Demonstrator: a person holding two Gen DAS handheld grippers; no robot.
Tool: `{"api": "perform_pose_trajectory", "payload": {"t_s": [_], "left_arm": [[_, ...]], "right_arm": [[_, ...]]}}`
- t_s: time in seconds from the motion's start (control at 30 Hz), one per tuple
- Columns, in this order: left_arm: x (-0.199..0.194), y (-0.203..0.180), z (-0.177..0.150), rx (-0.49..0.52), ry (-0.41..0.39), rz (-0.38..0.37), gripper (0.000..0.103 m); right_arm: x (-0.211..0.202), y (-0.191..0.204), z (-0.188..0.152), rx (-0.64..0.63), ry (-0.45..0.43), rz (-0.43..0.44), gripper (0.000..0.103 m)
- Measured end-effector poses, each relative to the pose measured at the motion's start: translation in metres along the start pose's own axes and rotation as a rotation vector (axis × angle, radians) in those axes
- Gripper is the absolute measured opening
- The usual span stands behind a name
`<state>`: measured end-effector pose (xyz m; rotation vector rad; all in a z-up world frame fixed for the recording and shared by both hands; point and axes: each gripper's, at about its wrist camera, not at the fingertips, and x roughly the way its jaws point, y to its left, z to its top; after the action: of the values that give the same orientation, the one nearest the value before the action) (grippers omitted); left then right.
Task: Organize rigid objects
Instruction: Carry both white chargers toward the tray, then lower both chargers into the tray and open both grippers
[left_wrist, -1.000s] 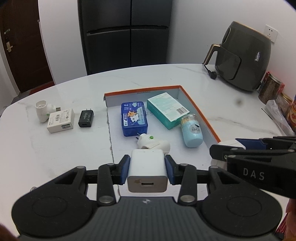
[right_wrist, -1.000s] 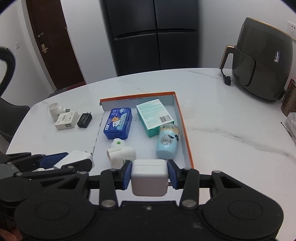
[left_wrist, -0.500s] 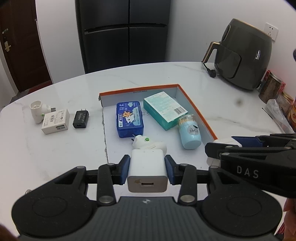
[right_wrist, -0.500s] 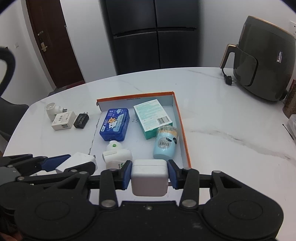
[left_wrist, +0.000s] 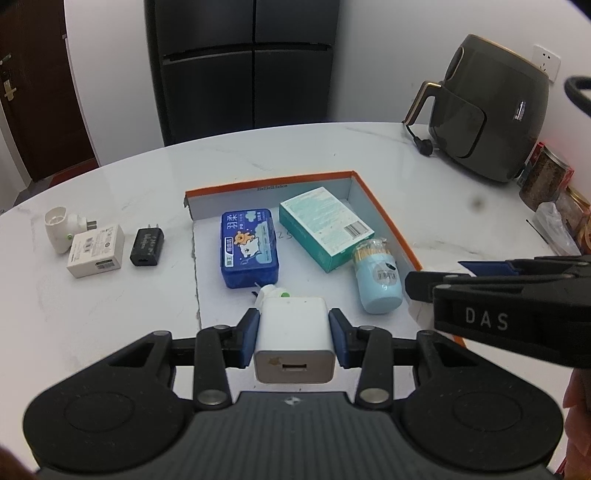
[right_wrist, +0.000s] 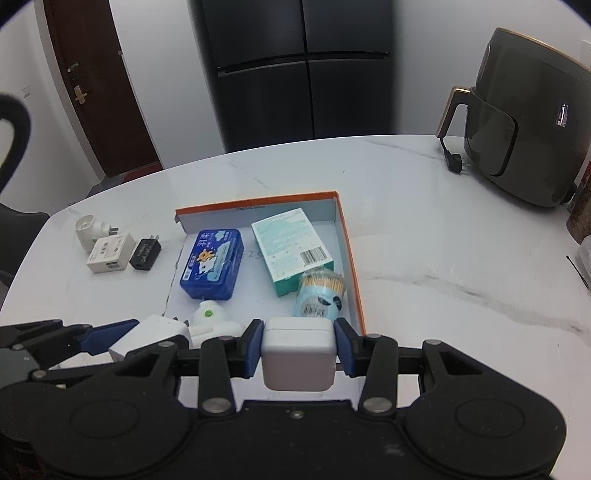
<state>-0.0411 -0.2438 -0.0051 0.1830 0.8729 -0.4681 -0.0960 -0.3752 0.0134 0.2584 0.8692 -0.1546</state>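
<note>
On the white table (left_wrist: 110, 332), at the far left, a white plug (left_wrist: 57, 229), a white adapter (left_wrist: 96, 251) and a black charger (left_wrist: 147, 246) lie outside the orange-rimmed tray (left_wrist: 384, 212). The left gripper (left_wrist: 294, 338) clenches a white USB charger (left_wrist: 294, 343) squarely between its blue pads above the tray's near edge. Beside it to the right, the right gripper (right_wrist: 298, 350) grasps a white cube charger (right_wrist: 298, 352), centred between its pads, just in front of the toothpick jar (right_wrist: 319, 295).
</note>
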Motion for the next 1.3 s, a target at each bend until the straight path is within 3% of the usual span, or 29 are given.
{"api": "perform_pose_trajectory", "payload": {"t_s": [0.87, 1.0, 1.1, 1.2, 1.3], "left_arm": [[0.047, -0.012, 0.042, 0.036, -0.001, -0.046, 0.037], [0.047, -0.01, 0.042, 0.03, -0.004, -0.049, 0.038], [0.044, -0.006, 0.041, 0.022, -0.005, -0.041, 0.043], [0.037, 0.002, 0.04, 0.006, -0.014, -0.023, 0.059], [0.03, 0.012, 0.038, -0.013, -0.021, -0.001, 0.065]], "right_arm": [[0.056, -0.014, 0.046, 0.023, 0.035, 0.006, 0.051], [0.058, -0.012, 0.05, 0.012, 0.03, 0.007, 0.055], [0.055, -0.009, 0.051, 0.009, 0.011, -0.004, 0.06], [0.051, -0.007, 0.05, 0.018, -0.005, -0.003, 0.067], [0.046, -0.001, 0.049, 0.014, -0.02, -0.007, 0.07]]}}
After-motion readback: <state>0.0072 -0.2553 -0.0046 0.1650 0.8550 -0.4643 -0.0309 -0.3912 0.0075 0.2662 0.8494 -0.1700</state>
